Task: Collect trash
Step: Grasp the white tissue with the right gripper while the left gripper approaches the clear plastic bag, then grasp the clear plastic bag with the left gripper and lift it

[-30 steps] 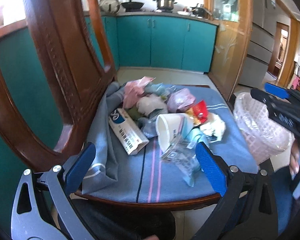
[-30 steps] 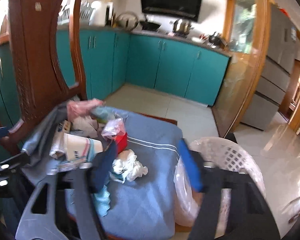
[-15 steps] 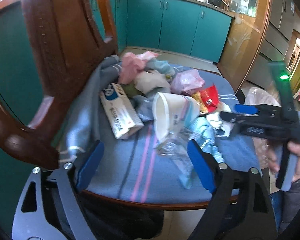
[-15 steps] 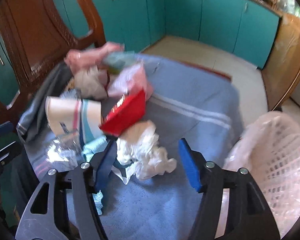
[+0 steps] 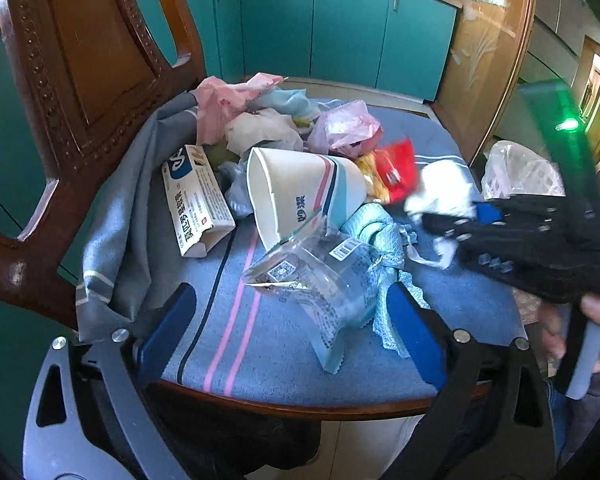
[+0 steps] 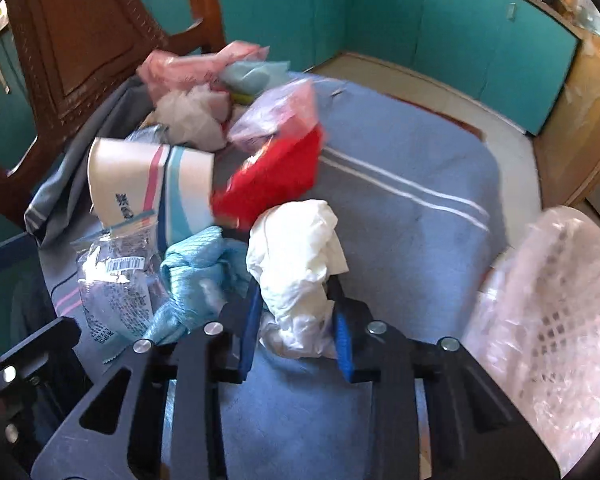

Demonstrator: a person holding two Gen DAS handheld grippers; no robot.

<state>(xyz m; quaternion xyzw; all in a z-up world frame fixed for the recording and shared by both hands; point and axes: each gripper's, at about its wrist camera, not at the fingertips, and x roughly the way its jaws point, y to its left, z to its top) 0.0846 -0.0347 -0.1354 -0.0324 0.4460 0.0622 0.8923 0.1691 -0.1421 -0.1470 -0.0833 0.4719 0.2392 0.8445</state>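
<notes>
A pile of trash lies on a blue striped cloth [image 5: 260, 344] on a chair seat: a paper cup [image 5: 300, 196] on its side, a white carton [image 5: 196, 204], a clear wrapper [image 5: 320, 280], a red packet [image 5: 396, 168] and pink bags [image 5: 228, 100]. My right gripper [image 6: 296, 312] is shut on a crumpled white tissue [image 6: 296, 248] at the pile's right edge; it also shows in the left wrist view [image 5: 460, 220]. My left gripper [image 5: 292, 320] is open and empty at the seat's front edge, around the clear wrapper.
A pink mesh basket lined with a plastic bag [image 6: 552, 300] stands right of the seat. The carved wooden chair back [image 5: 80, 60] rises on the left. Teal cabinets [image 5: 340, 28] line the far wall. A crumpled blue cloth [image 6: 196, 276] lies beside the tissue.
My right gripper moved down onto the seat and closed on the white tissue. My left gripper moved closer to the pile and stayed open.
</notes>
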